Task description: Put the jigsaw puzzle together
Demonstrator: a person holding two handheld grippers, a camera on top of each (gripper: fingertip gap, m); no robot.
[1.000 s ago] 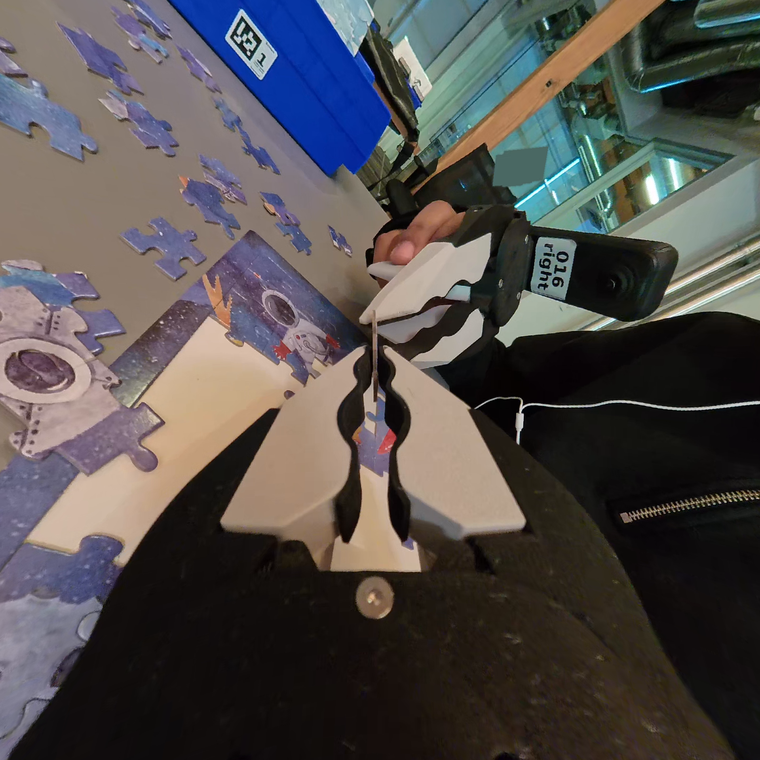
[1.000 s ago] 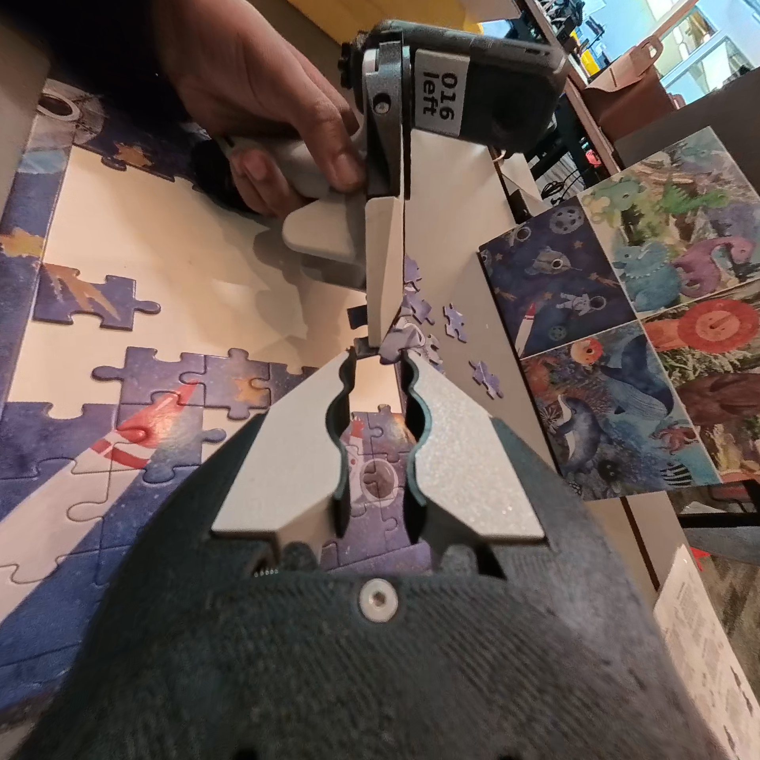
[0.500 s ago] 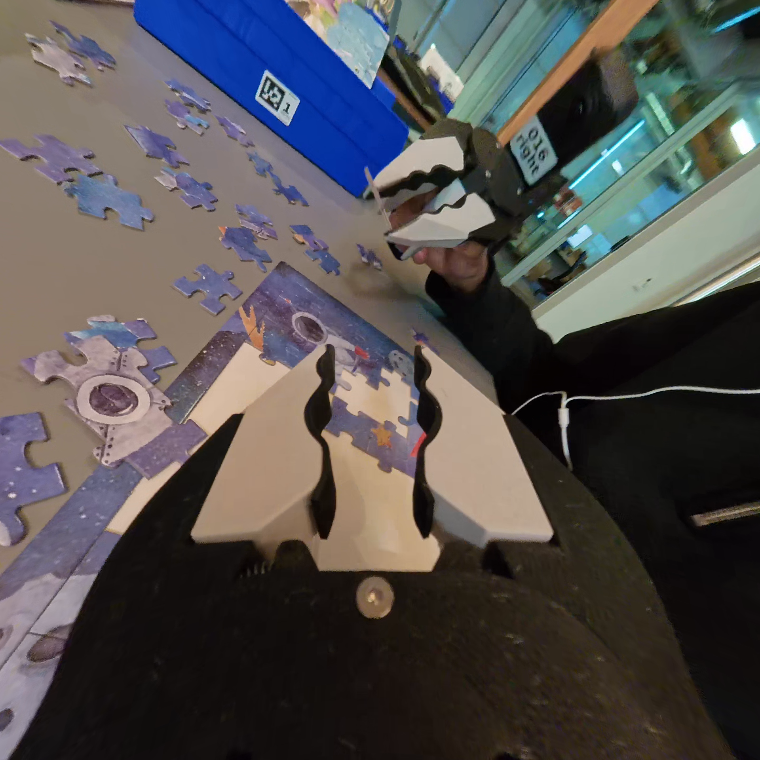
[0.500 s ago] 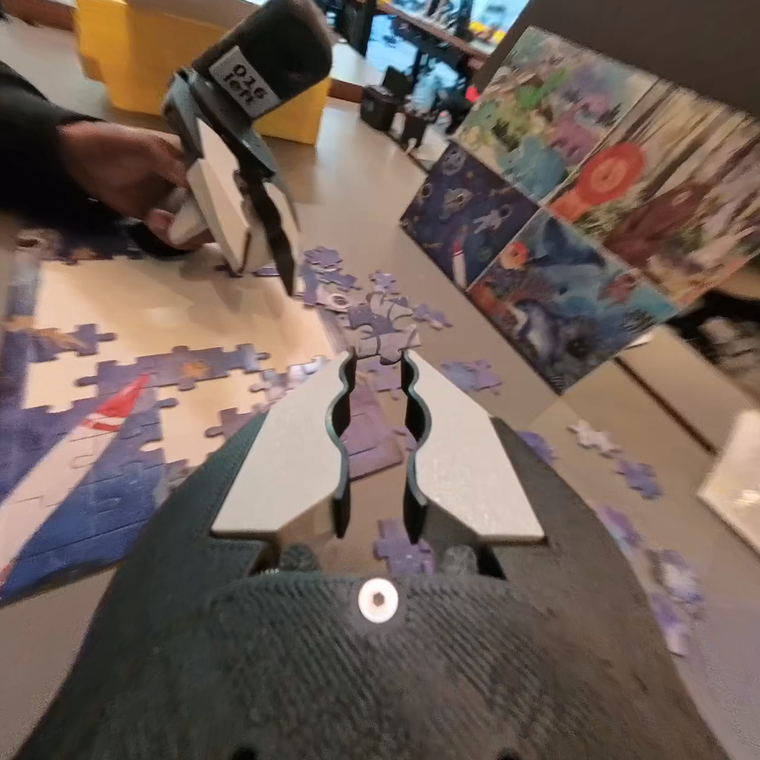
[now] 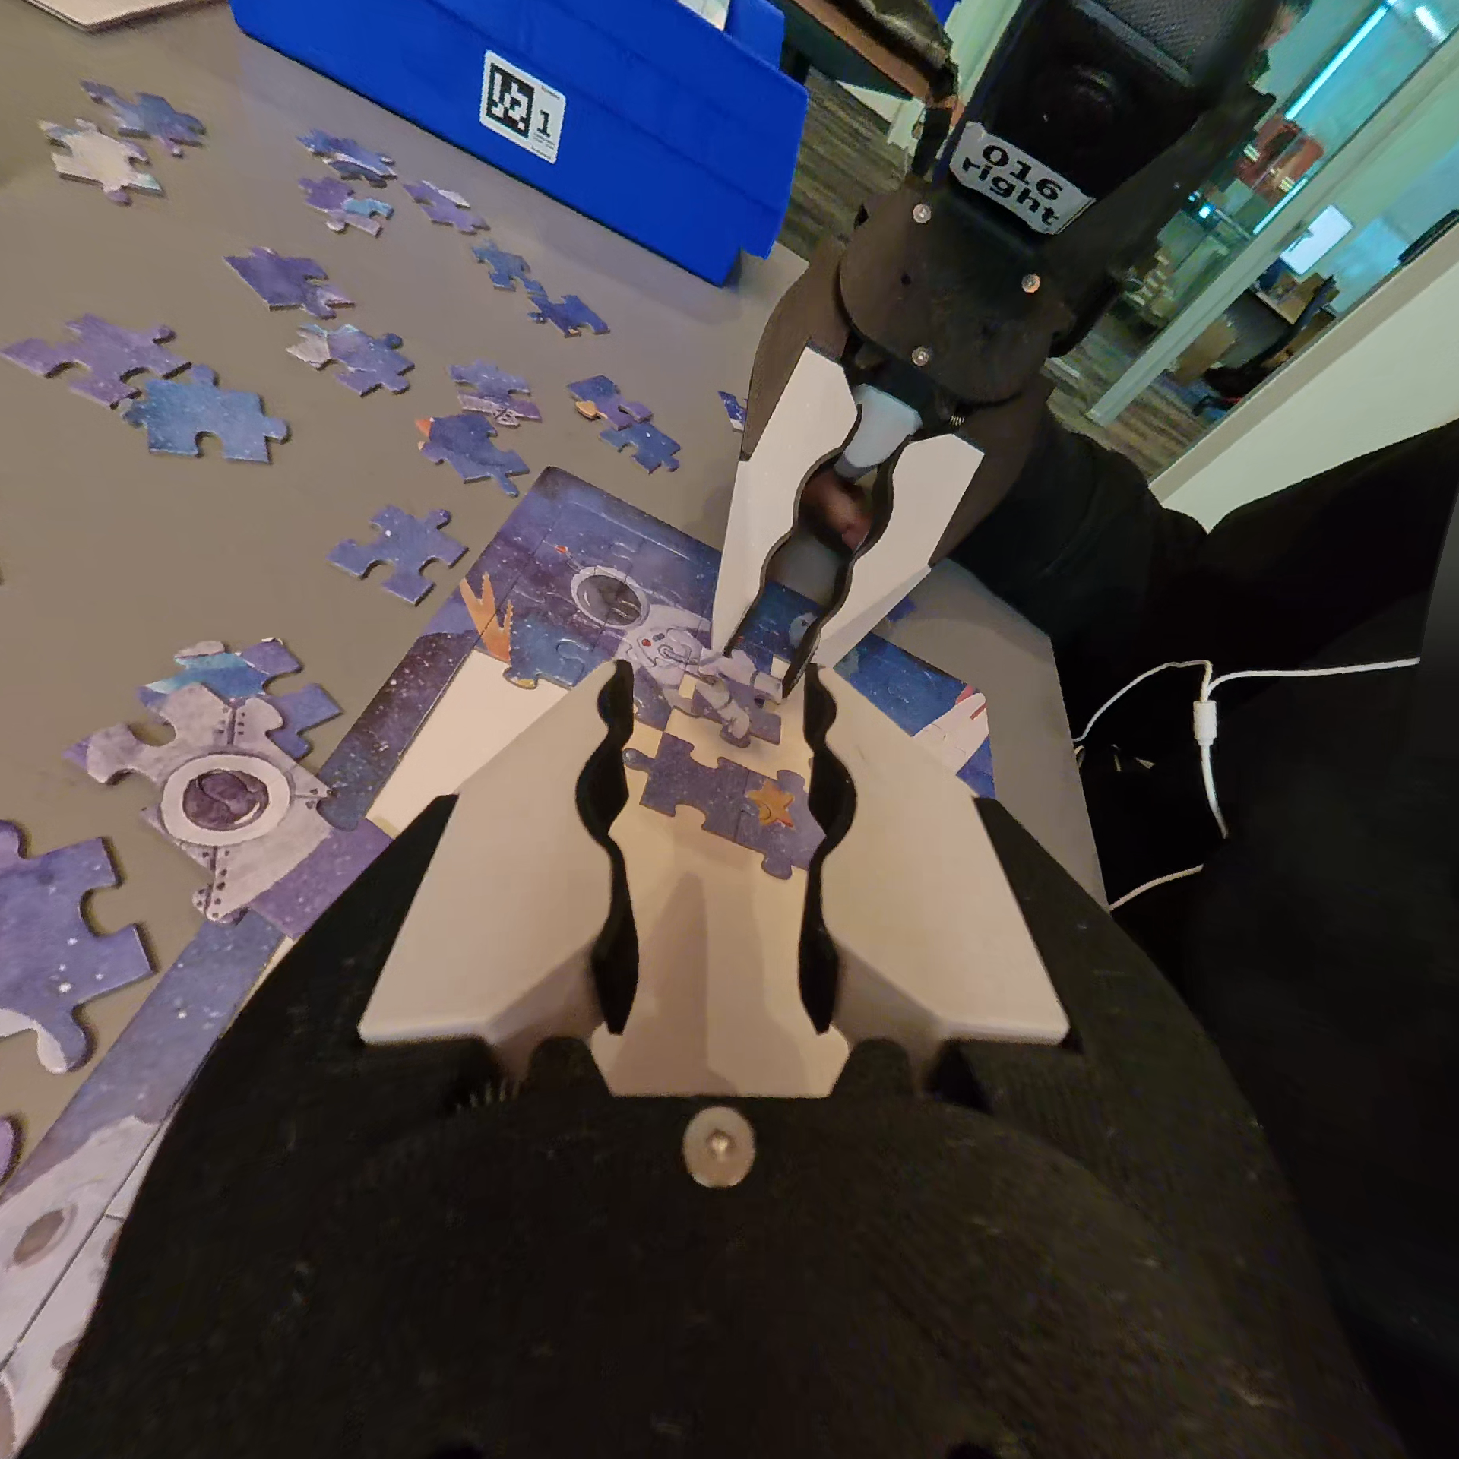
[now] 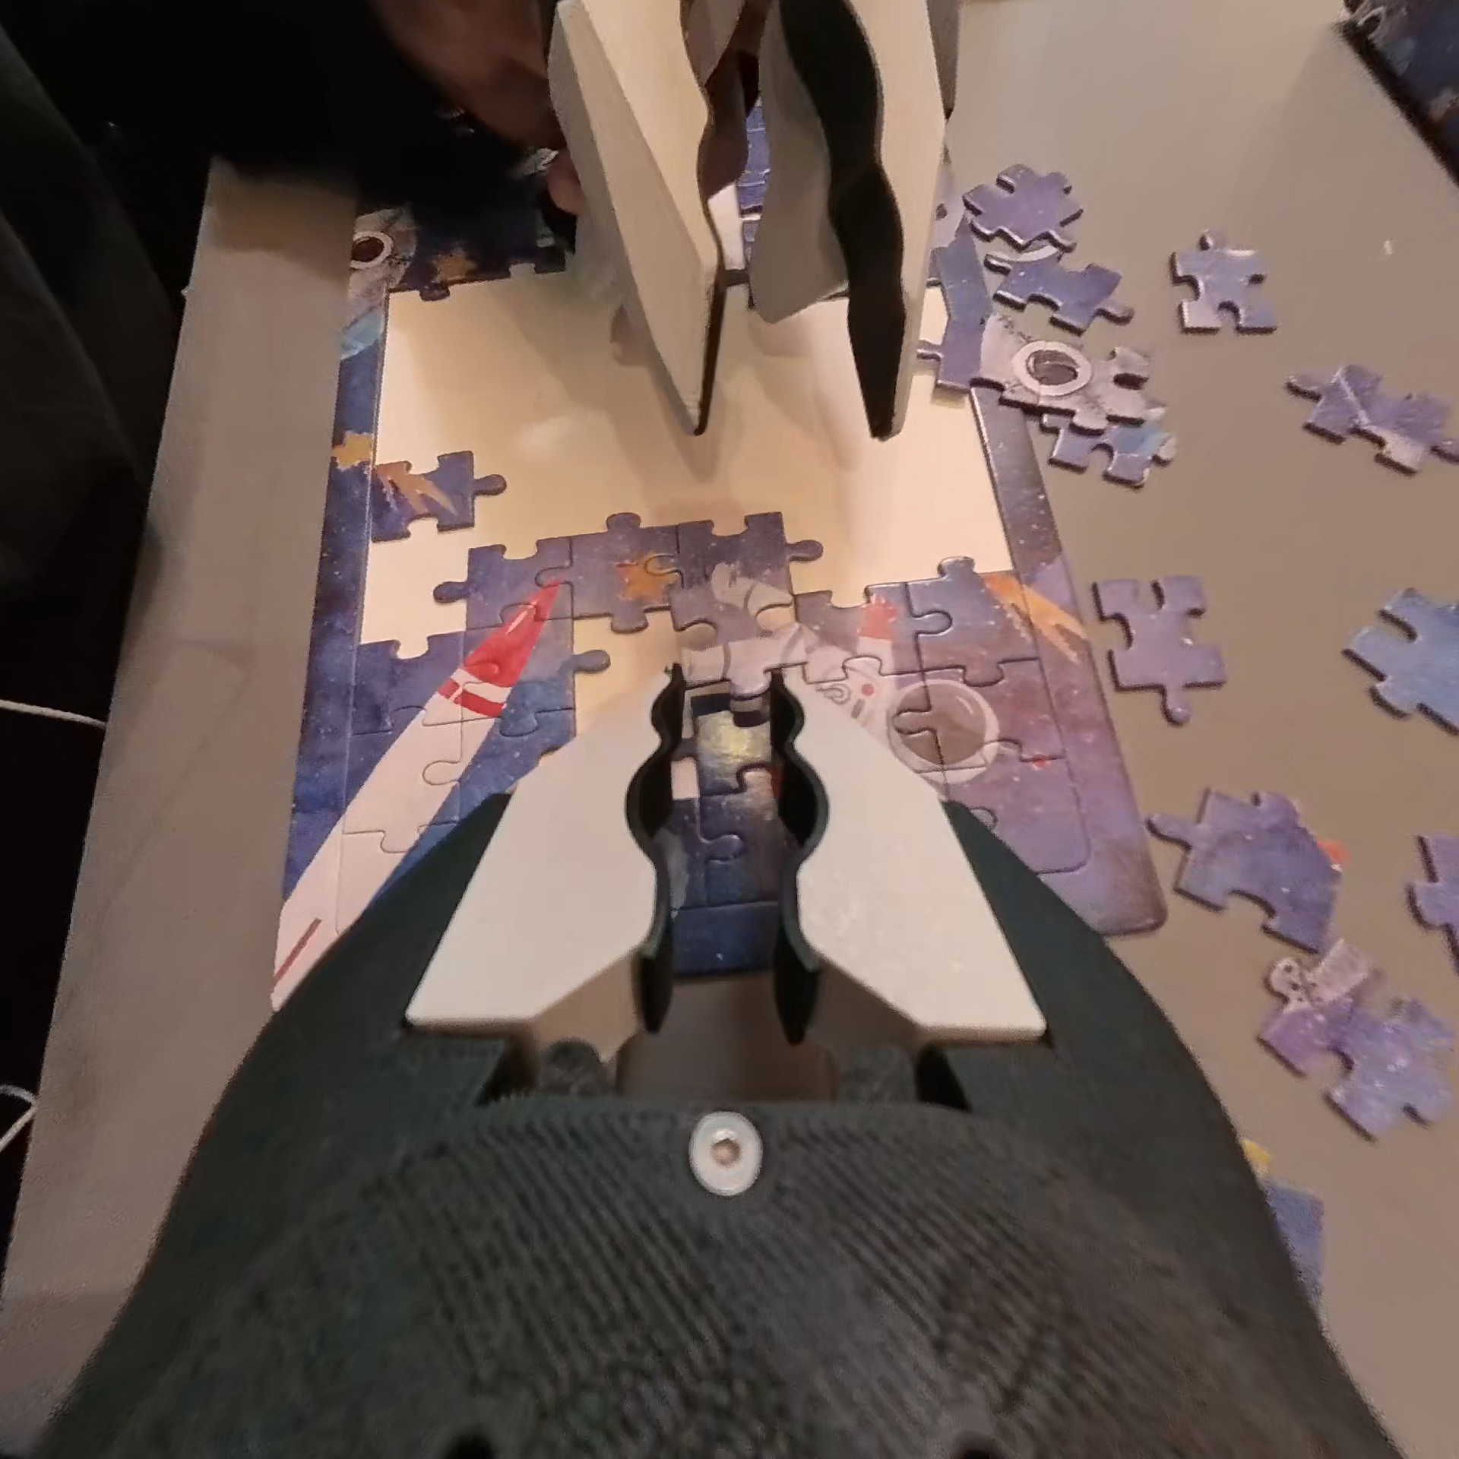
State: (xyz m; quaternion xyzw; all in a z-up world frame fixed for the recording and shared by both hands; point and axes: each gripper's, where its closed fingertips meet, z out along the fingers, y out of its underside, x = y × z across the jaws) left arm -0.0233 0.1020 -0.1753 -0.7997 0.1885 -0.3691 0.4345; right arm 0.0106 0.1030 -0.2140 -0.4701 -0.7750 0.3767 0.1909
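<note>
Your right gripper (image 6: 726,683) sits low over the puzzle tray (image 6: 553,410), in the centre of the right wrist frame. Its jaws are narrowed onto the near end of an astronaut piece (image 6: 738,631), one fingertip on each side. The piece runs up the frame, straight away from the tips. It lies over the hole between the star pieces above and the helmet pieces to the right. You can't tell whether it is seated flat.

Your left gripper (image 5: 714,675) has its jaws wide apart with nothing between them. It hangs over the tray's bare cream floor, facing the right gripper, with its tips just short of the piece. In the right wrist view it shows at top centre, clear of the board. The right gripper is the nearer one.

The tray holds a partly built picture, filled along its lower and right parts. Loose pieces (image 5: 205,410) lie scattered on the table (image 5: 197,537), left of frame in the left wrist view. A blue bin (image 5: 631,103) stands at the top; its contents are hidden.
</note>
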